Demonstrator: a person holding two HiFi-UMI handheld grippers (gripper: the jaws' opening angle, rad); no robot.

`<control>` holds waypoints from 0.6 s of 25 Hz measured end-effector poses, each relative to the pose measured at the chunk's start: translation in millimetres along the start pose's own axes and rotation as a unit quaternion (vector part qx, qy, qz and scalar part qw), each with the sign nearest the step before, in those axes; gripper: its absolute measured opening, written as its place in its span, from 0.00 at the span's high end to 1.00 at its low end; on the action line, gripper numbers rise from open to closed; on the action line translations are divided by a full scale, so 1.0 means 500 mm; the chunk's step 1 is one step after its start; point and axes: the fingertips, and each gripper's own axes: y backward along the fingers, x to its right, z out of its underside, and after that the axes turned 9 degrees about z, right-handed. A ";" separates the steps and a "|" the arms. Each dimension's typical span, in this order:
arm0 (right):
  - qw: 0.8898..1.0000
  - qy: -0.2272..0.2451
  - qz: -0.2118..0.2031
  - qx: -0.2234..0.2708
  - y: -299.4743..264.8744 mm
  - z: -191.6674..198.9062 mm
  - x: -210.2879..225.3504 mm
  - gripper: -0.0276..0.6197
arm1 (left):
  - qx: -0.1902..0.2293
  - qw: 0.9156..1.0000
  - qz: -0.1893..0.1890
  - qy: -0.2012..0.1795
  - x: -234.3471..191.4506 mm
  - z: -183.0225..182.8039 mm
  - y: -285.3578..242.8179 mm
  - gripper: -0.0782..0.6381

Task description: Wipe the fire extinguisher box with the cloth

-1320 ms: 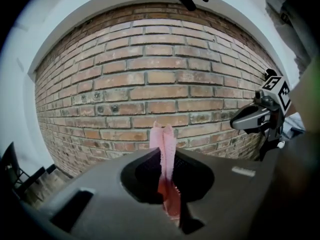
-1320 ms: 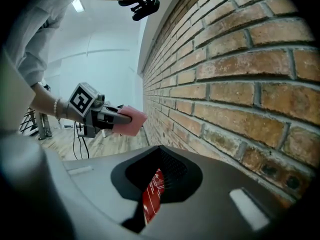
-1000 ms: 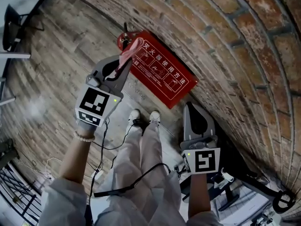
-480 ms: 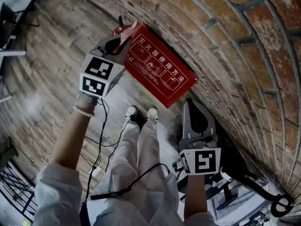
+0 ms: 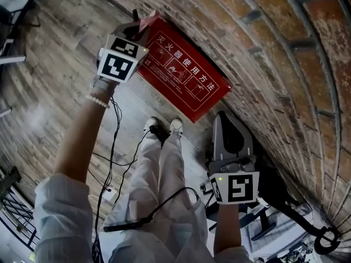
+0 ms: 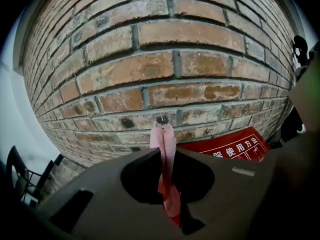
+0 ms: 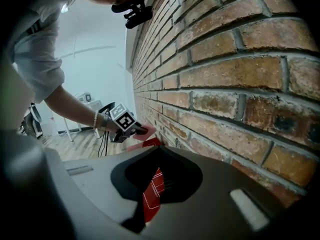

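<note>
Against the wall (image 5: 263, 37) stands the fire extinguisher box (image 5: 182, 79) — cloth (image 5: 148, 19) at its left end.

Pink cloth (image 6: 163, 146), red extinguisher box (image 5: 184, 80)

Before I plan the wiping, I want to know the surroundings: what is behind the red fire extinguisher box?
A brick wall rises directly behind the fire extinguisher box. The box covers the wall's foot, so any gap there cannot be seen.

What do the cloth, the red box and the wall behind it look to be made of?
Cloth: thin pink fabric, limp and folded.
Box: probably painted metal, with a smooth flat red face and white print; it could be plastic.
Wall: rough matte brick with recessed mortar joints.
</note>
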 end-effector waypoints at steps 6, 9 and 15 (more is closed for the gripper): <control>1.000 -0.004 0.001 0.001 -0.015 0.003 0.002 0.95 | -0.058 0.998 0.002 -0.017 -0.016 0.040 -0.060 0.88; 1.000 -0.005 0.002 -0.002 -0.016 0.008 0.005 0.95 | -0.076 0.997 0.014 -0.006 -0.008 0.062 -0.078 0.88; 1.000 -0.008 0.002 -0.006 -0.020 0.017 0.010 0.95 | -0.096 0.995 0.037 -0.018 0.010 0.077 -0.098 0.88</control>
